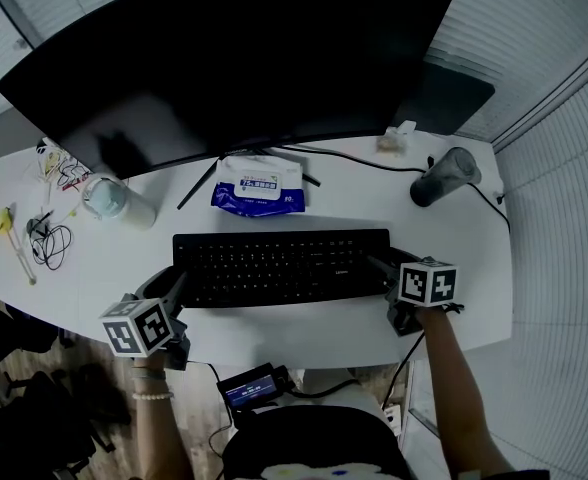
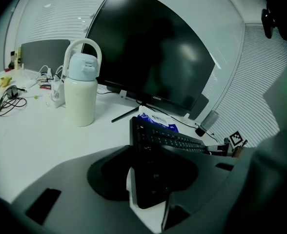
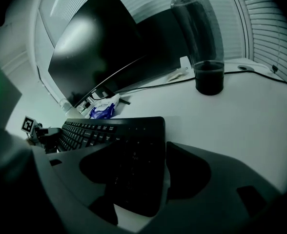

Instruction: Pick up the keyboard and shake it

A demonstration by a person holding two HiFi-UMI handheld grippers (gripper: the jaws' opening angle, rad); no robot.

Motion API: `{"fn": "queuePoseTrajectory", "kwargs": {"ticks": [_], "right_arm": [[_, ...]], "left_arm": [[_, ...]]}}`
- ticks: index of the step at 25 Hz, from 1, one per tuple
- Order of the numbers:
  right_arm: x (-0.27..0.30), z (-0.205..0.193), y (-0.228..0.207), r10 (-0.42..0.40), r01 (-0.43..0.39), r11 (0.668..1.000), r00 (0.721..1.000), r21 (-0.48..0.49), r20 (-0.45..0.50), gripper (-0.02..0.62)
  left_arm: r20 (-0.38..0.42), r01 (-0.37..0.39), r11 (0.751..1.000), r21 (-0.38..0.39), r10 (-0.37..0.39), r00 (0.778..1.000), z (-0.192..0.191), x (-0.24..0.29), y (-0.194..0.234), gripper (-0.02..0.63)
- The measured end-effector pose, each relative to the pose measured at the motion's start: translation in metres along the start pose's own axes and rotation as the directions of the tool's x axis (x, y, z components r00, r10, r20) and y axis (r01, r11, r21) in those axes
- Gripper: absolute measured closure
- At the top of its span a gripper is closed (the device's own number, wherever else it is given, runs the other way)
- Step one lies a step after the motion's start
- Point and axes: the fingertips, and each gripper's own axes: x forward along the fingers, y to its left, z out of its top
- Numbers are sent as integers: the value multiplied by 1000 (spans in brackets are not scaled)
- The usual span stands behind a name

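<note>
Left claw [image 1: 179, 287]: pinches the left end of the keyboard [image 1: 279, 265]. One jaw lies over the key face and the tip of the other sits against the keyboard's edge.

Right claw [image 1: 382, 266]: spread. The keyboard's right end stands between its jaws, and a pale strip of tabletop [image 1: 304, 336] shows between the keyboard and the outer jaw, so the pads do not press on it.

Keyboard: spans from one claw to the other and lies flat on the tabletop, keys up.

Ahead of both claws, past the keyboard: a blue pack [image 1: 259, 186], and beyond it the monitor [image 1: 234, 58], dark.

Ahead and to the left of the left claw: a white flask [image 2: 81, 94] with a loop handle, upright, well apart from the keyboard.

Ahead and to the right of the right claw: a dark tumbler [image 3: 206, 57], upright, apart from the keyboard.
</note>
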Motion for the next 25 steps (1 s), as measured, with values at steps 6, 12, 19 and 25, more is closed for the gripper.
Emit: {"fn": "queuePoseTrajectory", "kwargs": {"ticks": [6, 12, 19, 25], "right_arm": [[3, 0, 2, 63, -62, 997, 998, 35, -19, 302], [0, -1, 3, 43, -43, 998, 999, 41, 3, 307], [-12, 7, 11, 22, -22, 1000, 997, 0, 71, 307], [-41, 29, 25, -10, 25, 997, 981, -74, 194, 307]], "left_arm": [[-10, -4, 1000, 0, 4, 1000, -2, 4, 3, 442], [-2, -7, 1000, 13, 7, 1000, -1, 3, 4, 442], [26, 2, 998, 58, -4, 1000, 5, 2, 1, 442], [96, 16, 995, 98, -25, 995, 21, -6, -6, 442]]}}
